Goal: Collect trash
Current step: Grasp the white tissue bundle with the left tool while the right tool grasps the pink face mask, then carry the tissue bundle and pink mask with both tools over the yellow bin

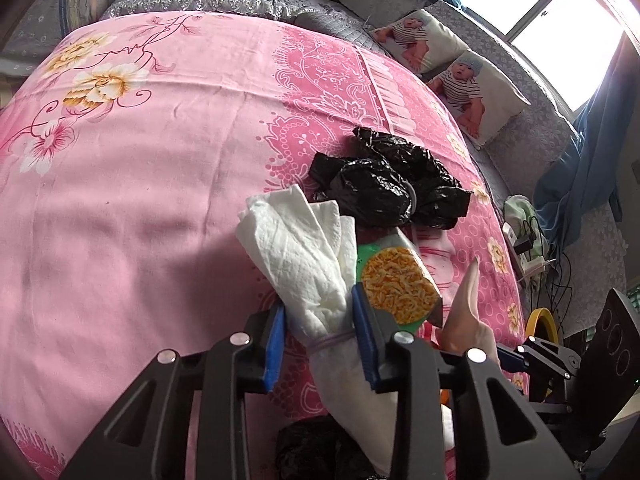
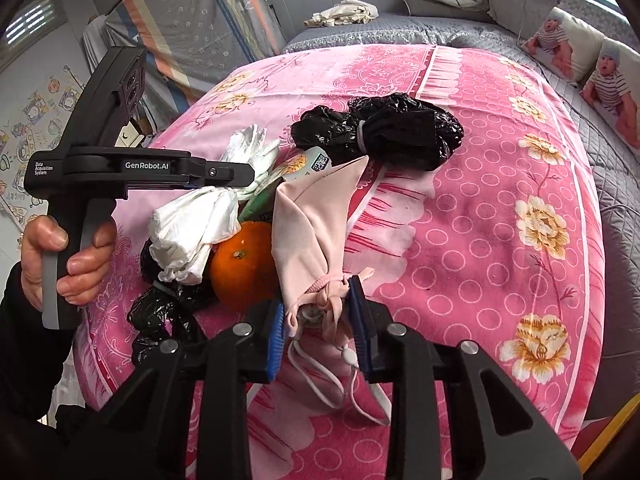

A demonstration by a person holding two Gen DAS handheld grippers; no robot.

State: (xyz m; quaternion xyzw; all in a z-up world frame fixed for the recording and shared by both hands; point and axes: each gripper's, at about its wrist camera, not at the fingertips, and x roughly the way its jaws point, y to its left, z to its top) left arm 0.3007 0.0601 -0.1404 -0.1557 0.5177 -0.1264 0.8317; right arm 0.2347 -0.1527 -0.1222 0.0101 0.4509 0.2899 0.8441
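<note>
White, quilted paper makes up the tissue bundle (image 1: 304,256) clenched in the left tongs (image 1: 320,340), the blue pads (image 1: 276,344) pressing it just above the rubber band round its waist. It is judged light, soft and crushable; the banded waist looks the firmest place to hold. In the right wrist view the right tongs (image 2: 318,320) are clenched on the knotted end of a pale pink face mask (image 2: 312,232), its white ear loops trailing toward 6 o'clock. The mask is judged limp and light, so the knot gives the surest hold.

Both items lie in a small heap on the pink floral bedspread (image 2: 480,240). Touching the mask at 9 o'clock sits an orange (image 2: 244,264), round and likely to roll. A snack packet (image 1: 396,284) printed with yellow shreds lies at 3 o'clock of the tissue, thin and probably slippery. A tied black plastic bag (image 2: 384,128) rests at 12 o'clock of the heap, and a second black plastic bundle (image 2: 160,308) at 8 o'clock of the orange; their contents cannot be seen. No open bin or receiving container is in view.
</note>
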